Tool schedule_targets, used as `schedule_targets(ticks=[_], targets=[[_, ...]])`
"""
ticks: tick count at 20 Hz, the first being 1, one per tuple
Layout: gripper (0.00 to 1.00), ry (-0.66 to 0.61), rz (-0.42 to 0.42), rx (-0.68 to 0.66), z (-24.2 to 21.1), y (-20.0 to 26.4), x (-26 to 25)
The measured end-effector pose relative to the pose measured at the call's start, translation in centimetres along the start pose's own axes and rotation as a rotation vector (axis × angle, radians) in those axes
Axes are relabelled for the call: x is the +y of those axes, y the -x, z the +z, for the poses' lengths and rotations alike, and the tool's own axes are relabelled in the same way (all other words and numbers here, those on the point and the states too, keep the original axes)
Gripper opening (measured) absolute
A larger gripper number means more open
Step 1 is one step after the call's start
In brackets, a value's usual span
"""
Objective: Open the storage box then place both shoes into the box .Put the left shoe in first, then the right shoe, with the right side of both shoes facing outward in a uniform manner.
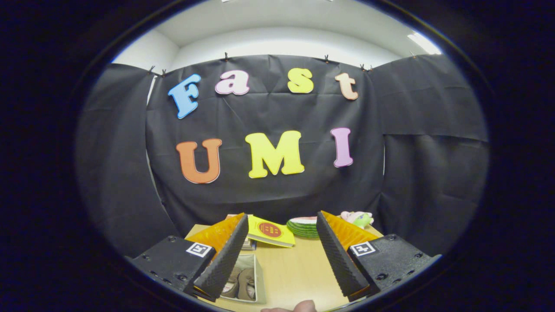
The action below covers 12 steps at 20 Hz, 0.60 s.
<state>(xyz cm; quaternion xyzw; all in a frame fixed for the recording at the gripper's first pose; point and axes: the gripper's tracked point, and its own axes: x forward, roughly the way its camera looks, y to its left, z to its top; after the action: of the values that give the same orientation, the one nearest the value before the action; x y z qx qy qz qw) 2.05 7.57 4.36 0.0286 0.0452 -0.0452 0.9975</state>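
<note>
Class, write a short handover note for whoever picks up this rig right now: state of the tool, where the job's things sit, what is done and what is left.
Tool: fingers wide open, holding nothing, raised above the wooden table.
Storage box: on the table, below and just inside the left finger, open at the top.
Shoes: both appear to lie in the box side by side; which way they face cannot be told.
Beyond the fingers: a yellow booklet, a stack of green plates, a soft toy.
Done: box open, shoes apparently in.
Left: check that both face the same way.
</note>
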Motion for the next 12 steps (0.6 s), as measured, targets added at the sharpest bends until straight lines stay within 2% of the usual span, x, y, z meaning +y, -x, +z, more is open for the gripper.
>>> schedule_targets(ticks=[12], targets=[[1.00,0.000,0.039,-0.025,0.4,-0.9,1.8]])
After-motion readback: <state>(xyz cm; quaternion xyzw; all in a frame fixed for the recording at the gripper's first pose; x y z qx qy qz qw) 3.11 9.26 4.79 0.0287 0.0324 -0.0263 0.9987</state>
